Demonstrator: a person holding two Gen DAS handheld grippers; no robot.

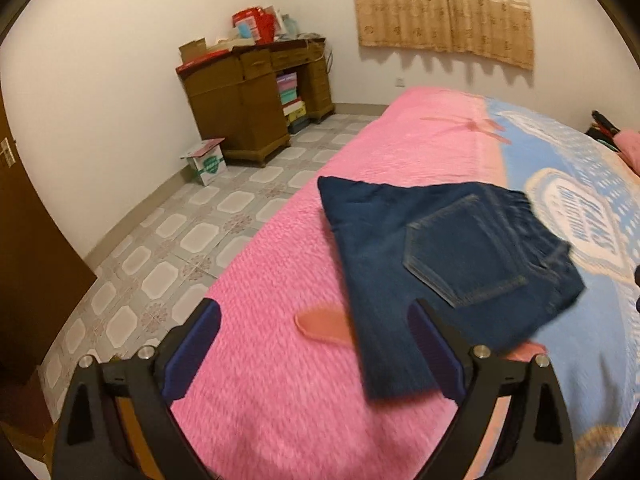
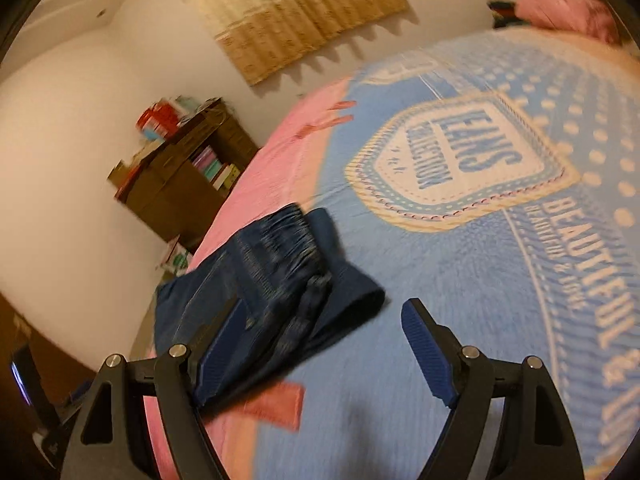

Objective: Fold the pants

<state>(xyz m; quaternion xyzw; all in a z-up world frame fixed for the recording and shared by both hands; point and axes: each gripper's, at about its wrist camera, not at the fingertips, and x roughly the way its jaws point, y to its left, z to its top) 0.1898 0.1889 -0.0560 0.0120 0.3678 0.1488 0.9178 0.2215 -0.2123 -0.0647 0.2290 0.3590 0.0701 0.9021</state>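
Dark blue denim pants [image 1: 448, 264] lie folded into a compact bundle on the bed, back pocket up, where the pink cover meets the blue one. My left gripper [image 1: 316, 352] is open and empty, above the pink cover just in front of the pants' near corner. In the right wrist view the pants [image 2: 272, 292] lie with the gathered waistband up. My right gripper [image 2: 316, 352] is open and empty, its left finger [image 2: 218, 354] over the near edge of the pants.
The bed has a pink cover [image 1: 280, 320] and a blue printed blanket [image 2: 480, 240]. A brown wooden desk [image 1: 256, 96] with boxes stands by the far wall, a small carton [image 1: 208, 160] on the tiled floor beside it. A curtain [image 1: 444, 4] hangs above.
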